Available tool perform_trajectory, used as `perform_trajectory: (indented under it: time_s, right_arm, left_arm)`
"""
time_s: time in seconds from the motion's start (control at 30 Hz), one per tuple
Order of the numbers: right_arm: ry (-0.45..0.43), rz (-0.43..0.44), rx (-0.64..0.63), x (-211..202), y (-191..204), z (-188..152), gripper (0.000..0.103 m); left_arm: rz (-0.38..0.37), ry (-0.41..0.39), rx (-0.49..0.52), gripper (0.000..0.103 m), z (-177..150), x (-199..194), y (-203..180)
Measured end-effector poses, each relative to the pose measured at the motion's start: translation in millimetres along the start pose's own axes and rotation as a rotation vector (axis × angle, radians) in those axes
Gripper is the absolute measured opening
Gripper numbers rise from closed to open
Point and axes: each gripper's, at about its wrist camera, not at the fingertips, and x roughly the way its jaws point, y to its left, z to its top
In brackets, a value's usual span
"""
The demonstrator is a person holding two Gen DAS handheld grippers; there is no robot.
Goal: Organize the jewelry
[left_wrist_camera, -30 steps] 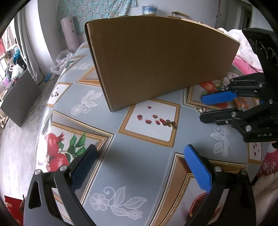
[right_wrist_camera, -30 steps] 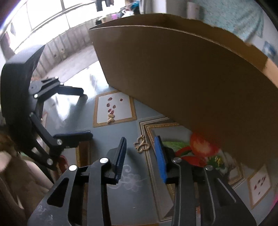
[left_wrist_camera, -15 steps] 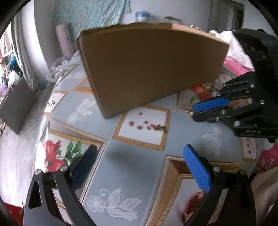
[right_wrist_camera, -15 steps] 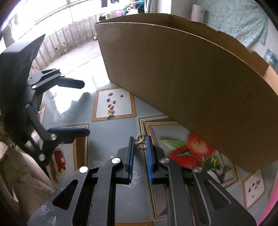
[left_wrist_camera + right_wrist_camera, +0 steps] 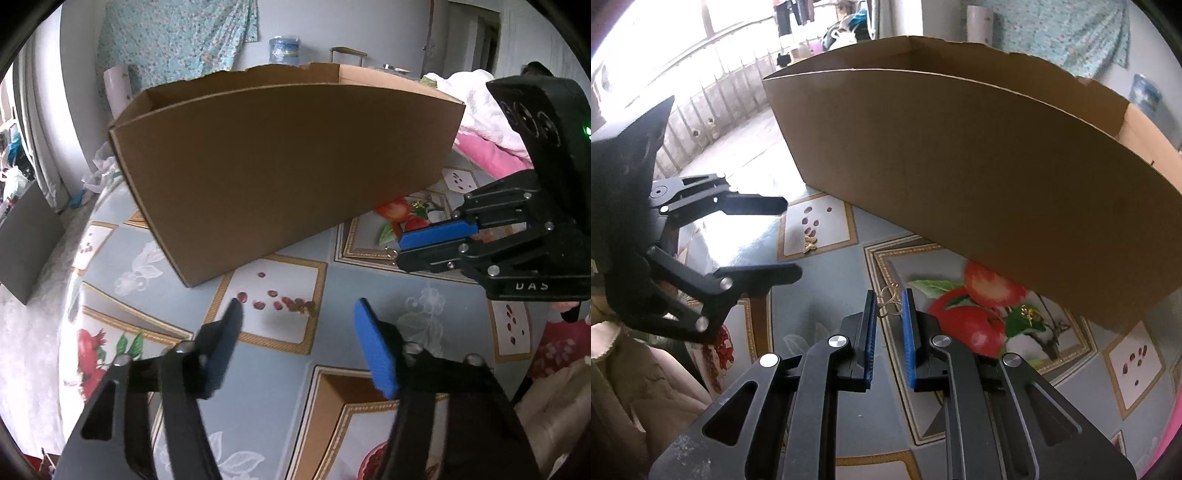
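The left tool (image 5: 295, 321) is wide apart over the worktop (image 5: 280, 373), near a small gold butterfly (image 5: 809, 243). The right tool (image 5: 889, 306) pinches a gold butterfly charm (image 5: 889, 301) beside the big cardboard box (image 5: 960, 166).

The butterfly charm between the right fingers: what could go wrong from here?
1. The right gripper pinches the gold butterfly charm only at its fingertips, so it might slip out during the lift toward the cardboard box.
2. The box wall is tall; the charm could catch on its rim.
3. The open left gripper hovers near a second gold charm and could nudge it.
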Motion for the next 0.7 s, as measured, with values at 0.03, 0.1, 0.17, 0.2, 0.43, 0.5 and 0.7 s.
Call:
perform_trajectory:
  time_s: [0.03, 0.1, 0.17, 0.2, 0.43, 0.5, 0.7]
  right_arm:
    - [-0.001, 0.001, 0.002, -1, -2, -1, 0.012]
    - [-0.001, 0.005, 0.003, -1, -5, -2, 0.012]
    - [-0.001, 0.009, 0.002, -1, -8, -3, 0.012]
    - [-0.002, 0.011, 0.003, -3, -9, -3, 0.012]
    - [-0.010, 0.016, 0.012, -2, -16, -3, 0.012]
    - [-0.010, 0.018, 0.013, -1, -16, -3, 0.012]
    - [-0.020, 0.016, 0.019, -2, -21, -4, 0.012]
  left_arm:
    - [-0.004, 0.002, 0.002, 0.050, 1, 1, 0]
    - [-0.006, 0.005, 0.010, 0.043, 2, 4, -1]
    - [-0.004, 0.011, 0.023, 0.038, 4, 6, -1]
    - [-0.006, 0.013, 0.028, 0.034, 4, 7, -1]
    - [-0.003, 0.025, 0.074, 0.021, 5, 12, -4]
    - [-0.002, 0.022, 0.073, 0.018, 7, 15, -6]
    - [0.013, 0.014, 0.117, 0.012, 5, 15, -10]
